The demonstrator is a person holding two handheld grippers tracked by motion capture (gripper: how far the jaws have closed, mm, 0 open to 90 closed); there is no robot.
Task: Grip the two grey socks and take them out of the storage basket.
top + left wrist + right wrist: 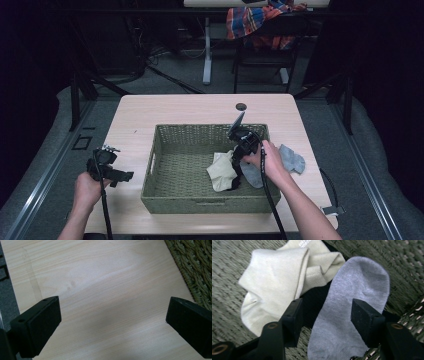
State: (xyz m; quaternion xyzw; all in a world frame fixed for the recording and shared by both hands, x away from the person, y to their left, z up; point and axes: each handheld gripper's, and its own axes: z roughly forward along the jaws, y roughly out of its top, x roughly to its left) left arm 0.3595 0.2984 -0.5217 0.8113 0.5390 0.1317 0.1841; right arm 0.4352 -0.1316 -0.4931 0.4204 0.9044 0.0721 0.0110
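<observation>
- dark room surrounds a pale wooden table (135, 120); behind it stands a chair (260, 50) draped with plaid cloth (255, 20).
- woven basket (165, 197) sits at the middle of the table, long side toward the person.
- work in hand, as judged: moving socks from the table into the basket.
- cream sock (274, 282) lies crumpled on the basket floor, right of centre. a dark sock (315, 301) lies partly under it, mostly hidden.
- grey sock (352, 305) lies in the basket beside the cream sock, overlapping the dark one, with its toe toward the basket wall.
- right gripper (324, 315) is lowered into the basket. its jaws stand partly open on either side of the grey sock and do not pinch it; the sock lies flat between them. judged state: just released, or about to be gripped; the pictures do not settle which.
- second grey sock (292, 159) lies on the table just outside the basket's right wall, near the person's right hand (270, 162). judged as not yet placed.
- left gripper (112, 322) is held low over bare table left of the basket, jaws wide apart, holding nothing.
- progress estimate: three socks are in the basket and one is left outside. remaining work: collect that sock and place it in the basket.
</observation>
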